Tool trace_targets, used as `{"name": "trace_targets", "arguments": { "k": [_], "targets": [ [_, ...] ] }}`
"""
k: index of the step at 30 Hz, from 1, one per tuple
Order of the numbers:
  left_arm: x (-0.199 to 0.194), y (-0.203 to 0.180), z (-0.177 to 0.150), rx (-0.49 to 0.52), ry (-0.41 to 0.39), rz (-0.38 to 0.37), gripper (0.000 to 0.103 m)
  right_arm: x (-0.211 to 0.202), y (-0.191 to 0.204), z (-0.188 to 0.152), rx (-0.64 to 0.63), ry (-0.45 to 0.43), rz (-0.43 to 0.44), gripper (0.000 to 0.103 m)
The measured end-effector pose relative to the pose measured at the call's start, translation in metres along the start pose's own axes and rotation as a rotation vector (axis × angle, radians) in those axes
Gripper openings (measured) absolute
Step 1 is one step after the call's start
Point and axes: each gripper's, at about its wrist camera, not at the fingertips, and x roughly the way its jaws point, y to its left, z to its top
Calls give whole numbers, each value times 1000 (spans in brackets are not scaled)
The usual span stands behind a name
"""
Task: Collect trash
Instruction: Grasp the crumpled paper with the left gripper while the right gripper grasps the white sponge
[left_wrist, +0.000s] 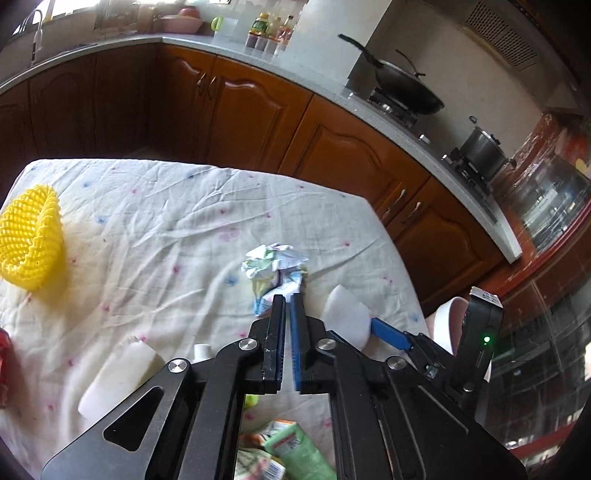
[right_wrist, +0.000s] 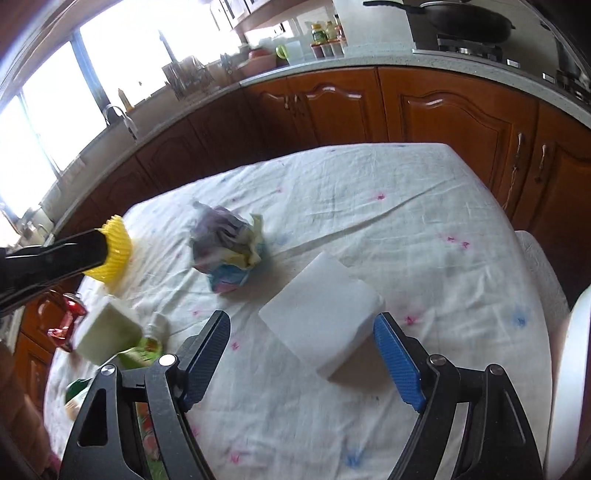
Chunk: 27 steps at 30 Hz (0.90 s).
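Observation:
A crumpled paper wad (left_wrist: 275, 267) (right_wrist: 229, 251) lies mid-table on the white flowered cloth (left_wrist: 166, 221). My left gripper (left_wrist: 288, 299) hovers just short of the wad, shut, and I see nothing between its fingers. In the right wrist view that gripper's black body (right_wrist: 55, 258) reaches in from the left, in front of a yellow foam net (right_wrist: 114, 254). A white foam block (right_wrist: 321, 325) (left_wrist: 347, 310) lies flat near the table's right edge. My right gripper (right_wrist: 302, 315) is open over the block's near end, with its pads clear of the block. Its blue finger (left_wrist: 391, 334) shows beside the block.
The yellow net (left_wrist: 29, 240) stands at the far left. A white bottle (left_wrist: 118, 376), a red wrapper (right_wrist: 66, 321) and green cartons (left_wrist: 295, 450) lie near the front left. Brown cabinets (right_wrist: 443, 110) ring the table. A wok (left_wrist: 406, 88) sits on the stove.

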Motion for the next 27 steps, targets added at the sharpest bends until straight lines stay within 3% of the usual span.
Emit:
{"name": "trace_targets", "arguments": {
  "k": [1,2,3,5,7,18,19,20,27],
  "targets": [
    [3,2,3,0,11,7,25,3,0,1,-3,9,-8,83],
    [5,3,4,-2,15,17,50,6,1,1,-11,14,-27,83],
    [8,4,6,-3,16,27,59,8,1,1,-17,10,-43,80],
    [14,3,8,-1,23,45,64,8,-3,-1,-12,-1,-64,66],
    [25,2,10,-3,56,60,67,4,-8,-2,-5,-14,-40,64],
    [87,-5,9,-46,149,191,65,-48,-43,-22,92,-96,-26,62],
    [89,-6,8,-44,149,192,52,-52,-46,-25,95,-101,-27,62],
    [93,-6,8,-41,155,189,31,-58,-48,-27,100,-107,-27,62],
    [88,-12,2,-12,122,150,22,-93,-58,-43,122,-157,-18,62]
  ]
}}
